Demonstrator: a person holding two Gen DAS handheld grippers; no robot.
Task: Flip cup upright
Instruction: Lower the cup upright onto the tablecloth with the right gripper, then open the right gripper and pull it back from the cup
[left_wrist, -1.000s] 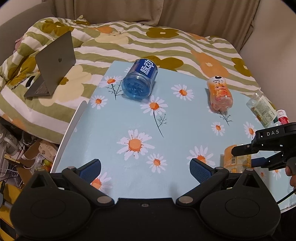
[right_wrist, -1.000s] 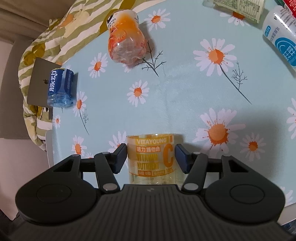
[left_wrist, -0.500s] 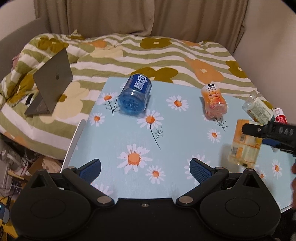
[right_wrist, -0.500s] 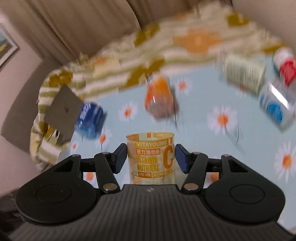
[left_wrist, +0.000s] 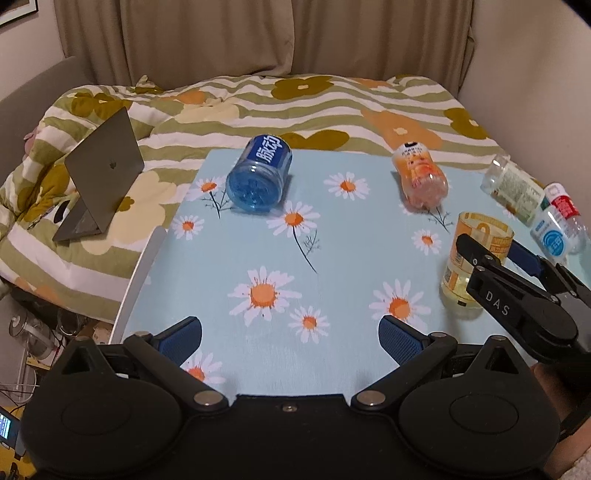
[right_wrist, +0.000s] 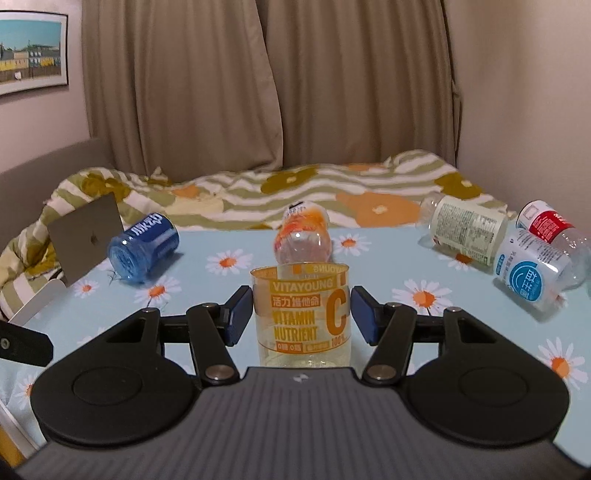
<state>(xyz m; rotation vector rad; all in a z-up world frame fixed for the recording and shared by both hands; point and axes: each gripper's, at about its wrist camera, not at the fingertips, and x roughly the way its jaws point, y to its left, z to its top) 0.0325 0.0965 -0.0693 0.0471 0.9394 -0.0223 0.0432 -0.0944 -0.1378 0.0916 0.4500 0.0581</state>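
cup (right_wrist: 301, 314): clear, yellow-orange bands and lettering
tablecloth (left_wrist: 332, 295): pale blue, white daisies with orange centres
blue bottle (left_wrist: 260, 175): at 11 o'clock, blue with white characters
orange bottle (left_wrist: 421, 173): at 1 o'clock, clear with orange label
bedspread (left_wrist: 332, 107): green and white stripes, olive, orange and cream flowers
laptop (left_wrist: 103, 173): grey
curtain (right_wrist: 266, 85): beige
left gripper (left_wrist: 290, 338): black, blue pads
right gripper (right_wrist: 299, 314): black, blue pads

Light-blue daisy-print tabletop (left_wrist: 332, 236). At 11 o'clock, blue clear-plastic bottle-cup (left_wrist: 258, 173) on its side, mouth facing camera. At 1 o'clock, orange-labelled clear bottle (left_wrist: 421, 173) lying flat. At 2 o'clock, three more bottles lying flat: white-labelled (right_wrist: 467, 229), red-labelled (right_wrist: 546, 221), blue-and-white (right_wrist: 528, 273). Grey open laptop (left_wrist: 99, 177) on green-striped floral quilt (left_wrist: 332, 107), 10 o'clock. Beige curtains (right_wrist: 266, 88) behind.
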